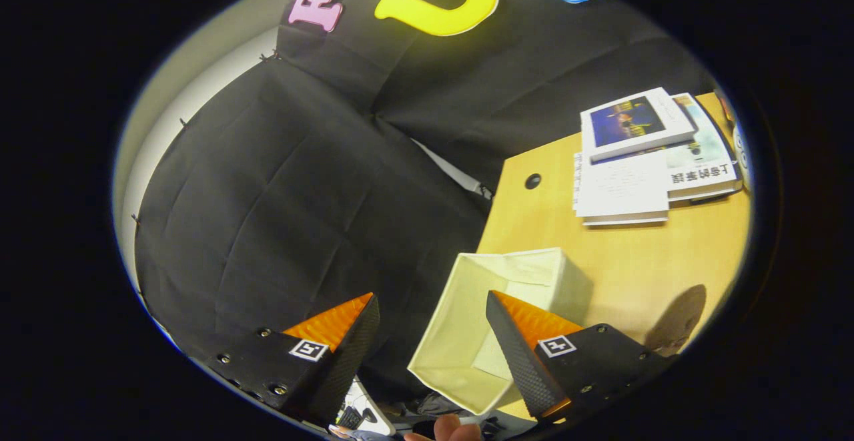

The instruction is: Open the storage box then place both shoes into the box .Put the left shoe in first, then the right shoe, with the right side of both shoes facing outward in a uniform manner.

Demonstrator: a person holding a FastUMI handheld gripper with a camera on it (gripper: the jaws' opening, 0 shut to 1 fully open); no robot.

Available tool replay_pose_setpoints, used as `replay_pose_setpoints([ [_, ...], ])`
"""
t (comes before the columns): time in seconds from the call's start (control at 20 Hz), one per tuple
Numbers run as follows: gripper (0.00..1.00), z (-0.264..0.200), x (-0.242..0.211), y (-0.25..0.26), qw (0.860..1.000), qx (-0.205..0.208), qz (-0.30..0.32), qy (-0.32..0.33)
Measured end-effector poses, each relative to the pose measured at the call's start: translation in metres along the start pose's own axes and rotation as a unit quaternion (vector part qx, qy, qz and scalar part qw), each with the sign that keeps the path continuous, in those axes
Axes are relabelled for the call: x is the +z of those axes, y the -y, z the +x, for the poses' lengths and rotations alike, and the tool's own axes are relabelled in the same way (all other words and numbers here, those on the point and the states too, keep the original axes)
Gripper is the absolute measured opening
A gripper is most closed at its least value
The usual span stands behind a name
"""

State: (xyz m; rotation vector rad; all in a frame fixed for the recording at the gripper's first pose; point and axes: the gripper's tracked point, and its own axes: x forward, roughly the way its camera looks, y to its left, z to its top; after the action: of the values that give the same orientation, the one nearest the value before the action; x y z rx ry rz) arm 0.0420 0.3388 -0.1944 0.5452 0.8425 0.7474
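Between wide-spread, empty gripper (432,307) fingers, cream fabric storage box (460,334), open-topped, on table (640,261).

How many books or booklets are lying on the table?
3, stacked at the table's far side, beyond the open claw: top book, white booklet, another beneath. More may be hidden.

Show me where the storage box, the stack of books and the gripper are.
storage box (460,307): gripper view, inner wall.
stack of books (624,191): gripper view, white cover.
gripper (432,311): gripper view, midway between its open fingertips.
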Motion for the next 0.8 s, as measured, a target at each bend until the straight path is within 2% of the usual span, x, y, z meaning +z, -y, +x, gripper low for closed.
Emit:
replay_pose_setpoints([
  [0.15,0.98,-0.034,-0.003,0.044,0.998,-0.056,0.007,0.017],
  [0.35,0.98,-0.079,-0.020,0.109,0.989,-0.143,-0.010,0.031],
  [0.6,0.98,-0.122,-0.055,0.168,0.976,-0.217,0.016,0.019],
  [0.8,0.99,-0.143,-0.080,0.199,0.967,-0.253,0.016,0.000],
])
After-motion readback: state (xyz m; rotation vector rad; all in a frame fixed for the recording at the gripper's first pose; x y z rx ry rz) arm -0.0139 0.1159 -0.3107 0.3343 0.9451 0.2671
